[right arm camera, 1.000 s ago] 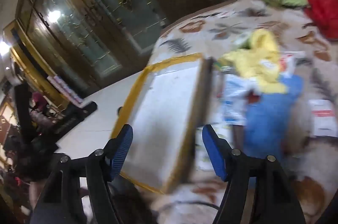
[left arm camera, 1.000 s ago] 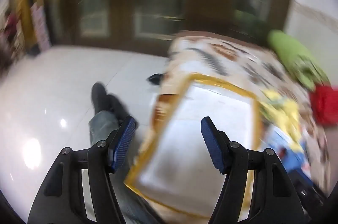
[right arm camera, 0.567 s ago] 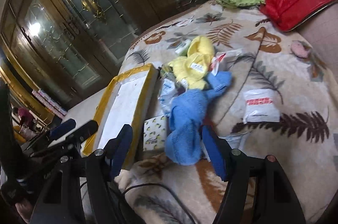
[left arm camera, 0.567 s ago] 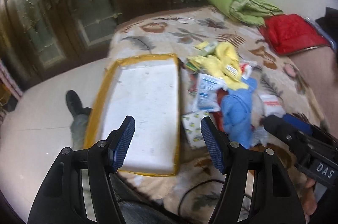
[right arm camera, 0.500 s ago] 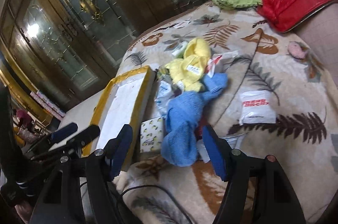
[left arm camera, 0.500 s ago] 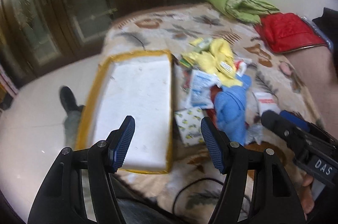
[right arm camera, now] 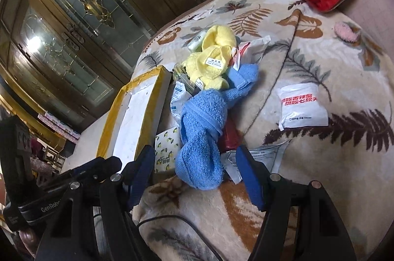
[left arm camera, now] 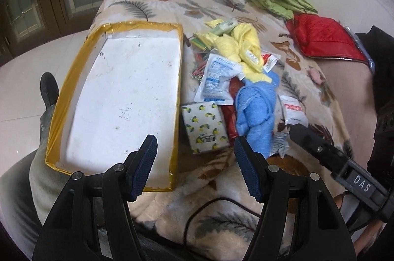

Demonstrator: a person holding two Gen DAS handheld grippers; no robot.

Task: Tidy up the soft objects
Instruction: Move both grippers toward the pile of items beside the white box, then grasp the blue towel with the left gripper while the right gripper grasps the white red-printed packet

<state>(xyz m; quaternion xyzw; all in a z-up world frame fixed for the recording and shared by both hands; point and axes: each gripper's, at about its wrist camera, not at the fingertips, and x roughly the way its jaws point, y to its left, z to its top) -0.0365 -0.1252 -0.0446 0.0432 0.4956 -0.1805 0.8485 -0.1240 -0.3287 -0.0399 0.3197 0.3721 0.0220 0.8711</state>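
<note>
Left claw (left arm camera: pixel 195 166) agape above bare white box (left arm camera: pixel 73 64)

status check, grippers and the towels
Left gripper open, empty. Right gripper open, empty, above blue towel. Yellow towel piled beside tray, nothing in tray. Packets mixed among the towels.

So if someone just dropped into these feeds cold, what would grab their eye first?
Probably the heap of soft things in the middle of the leaf-patterned blanket: a crumpled blue towel with a yellow towel just beyond it, and packets scattered around them. Next, the big gold-rimmed white tray lying empty left of the heap. Both the left gripper and right gripper are open, holding nothing.
</note>
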